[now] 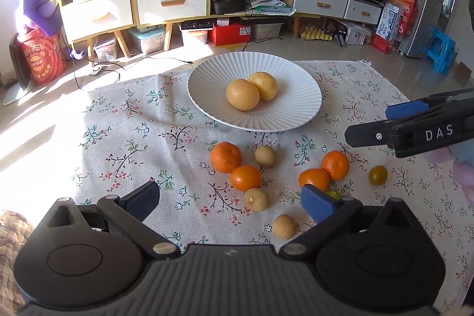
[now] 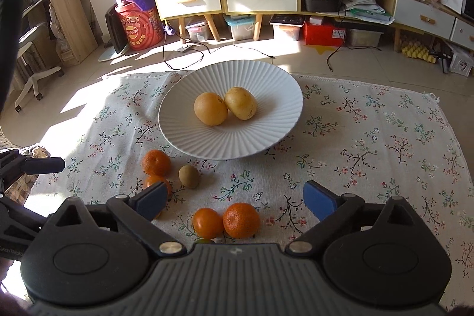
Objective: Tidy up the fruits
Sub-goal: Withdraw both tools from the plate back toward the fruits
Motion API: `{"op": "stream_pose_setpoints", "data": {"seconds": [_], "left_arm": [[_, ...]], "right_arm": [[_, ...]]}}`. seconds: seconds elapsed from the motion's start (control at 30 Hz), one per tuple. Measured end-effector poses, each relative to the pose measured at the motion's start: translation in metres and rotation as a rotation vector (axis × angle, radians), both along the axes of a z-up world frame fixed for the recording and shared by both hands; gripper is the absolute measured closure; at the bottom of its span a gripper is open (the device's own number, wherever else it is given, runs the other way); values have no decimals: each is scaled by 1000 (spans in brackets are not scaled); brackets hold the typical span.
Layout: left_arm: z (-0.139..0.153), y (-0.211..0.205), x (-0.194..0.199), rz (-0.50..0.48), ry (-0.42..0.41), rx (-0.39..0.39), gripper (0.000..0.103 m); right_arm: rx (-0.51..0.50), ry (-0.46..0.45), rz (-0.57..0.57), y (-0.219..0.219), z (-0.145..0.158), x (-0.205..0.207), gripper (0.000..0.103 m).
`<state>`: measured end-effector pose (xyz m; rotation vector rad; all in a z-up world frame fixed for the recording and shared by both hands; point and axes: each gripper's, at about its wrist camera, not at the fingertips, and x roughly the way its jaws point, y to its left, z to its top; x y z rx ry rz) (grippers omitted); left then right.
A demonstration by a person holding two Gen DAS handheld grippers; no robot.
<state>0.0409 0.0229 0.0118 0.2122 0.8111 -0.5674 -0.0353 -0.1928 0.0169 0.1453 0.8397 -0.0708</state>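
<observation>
A white ribbed plate stands on the flowered cloth with two large yellow fruits in it. In front of it lie several tangerines, three small brown fruits and a greenish tomato. My left gripper is open above the near fruits, with nothing between its blue pads. My right gripper is open too and hangs over two tangerines without touching them. In the left wrist view it reaches in from the right.
The cloth ends at a frayed far edge, with tiled floor and cables beyond. A low cabinet with drawers lines the back wall. A blue stool is at the right and a swivel chair at the left.
</observation>
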Motion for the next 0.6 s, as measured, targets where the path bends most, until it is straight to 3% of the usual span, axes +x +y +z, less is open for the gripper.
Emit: {"op": "stream_pose_setpoints", "data": {"seconds": [0.2,0.43,0.6], "left_arm": [[-15,14,-13,27,-6,15,9],[-42,29,-23,68,51,49,9],[-52,32,-32,71,42,66,9]], "right_arm": [[-17,8,11,7,-12,-13,3],[-23,0,9,10,-32,-32,0],[-96,-15,27,12,-41,-41,0]]}}
